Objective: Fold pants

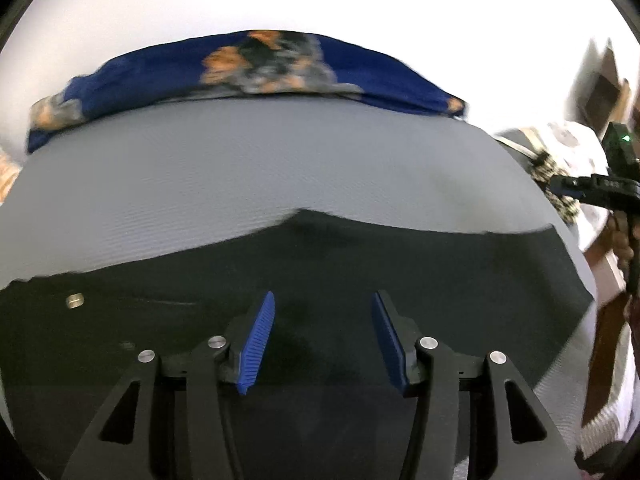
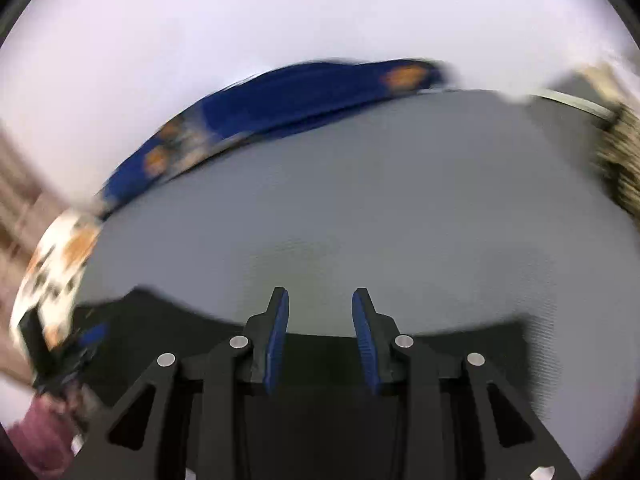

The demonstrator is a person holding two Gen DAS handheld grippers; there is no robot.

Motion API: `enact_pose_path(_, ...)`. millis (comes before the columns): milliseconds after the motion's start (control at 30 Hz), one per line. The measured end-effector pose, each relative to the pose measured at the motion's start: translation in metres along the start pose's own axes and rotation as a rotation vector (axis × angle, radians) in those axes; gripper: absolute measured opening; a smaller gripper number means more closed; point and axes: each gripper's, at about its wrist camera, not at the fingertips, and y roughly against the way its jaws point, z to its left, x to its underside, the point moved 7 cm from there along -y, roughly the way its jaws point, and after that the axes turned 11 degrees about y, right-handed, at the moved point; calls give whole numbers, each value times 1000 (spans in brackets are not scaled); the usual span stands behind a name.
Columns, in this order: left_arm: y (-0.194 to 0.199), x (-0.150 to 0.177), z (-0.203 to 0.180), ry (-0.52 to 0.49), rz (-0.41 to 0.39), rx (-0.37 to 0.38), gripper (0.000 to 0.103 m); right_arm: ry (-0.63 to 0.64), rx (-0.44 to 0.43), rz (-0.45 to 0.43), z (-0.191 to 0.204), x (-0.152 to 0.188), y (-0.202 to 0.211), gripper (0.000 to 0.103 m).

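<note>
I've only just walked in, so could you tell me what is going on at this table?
A person holds a two-finger gripper in each hand and is folding dark pants laid flat on a grey mat. Right now neither gripper holds the cloth: the left gripper hovers open above the pants, and the right gripper is open too, with nothing between its pads. A blue patterned cloth lies along the mat's far edge, untouched. The right wrist view is blurred.
</note>
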Motion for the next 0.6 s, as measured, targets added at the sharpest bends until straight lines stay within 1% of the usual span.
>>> enact_pose_path(33,1,1,7,5,-8,-18,52,39,-48,32,29,-6,-19,32)
enact_pose_path(167,3,1,35,-20,-45,-107,52,137,-174,109,106,-12,-72,32)
enact_pose_path(200,3,2,41,-19,-43,-115,52,164,-224,133,131,-14,-90,32)
enact_pose_path(300,1,5,56,-5,-26,-125,52,236,-306,201,180,-18,-126,32)
enact_pose_path(367,-2,8,63,-3,-11,-129,52,294,-348,238,207,-21,-146,32)
enact_pose_path(467,1,13,64,-18,-8,-119,52,344,-407,298,240,-21,-167,32)
enact_pose_path(567,1,16,66,-27,3,-109,52,398,-413,339,255,-19,-184,32)
enact_pose_path(600,1,16,67,-24,5,-103,52,417,-427,364,261,-17,-191,32)
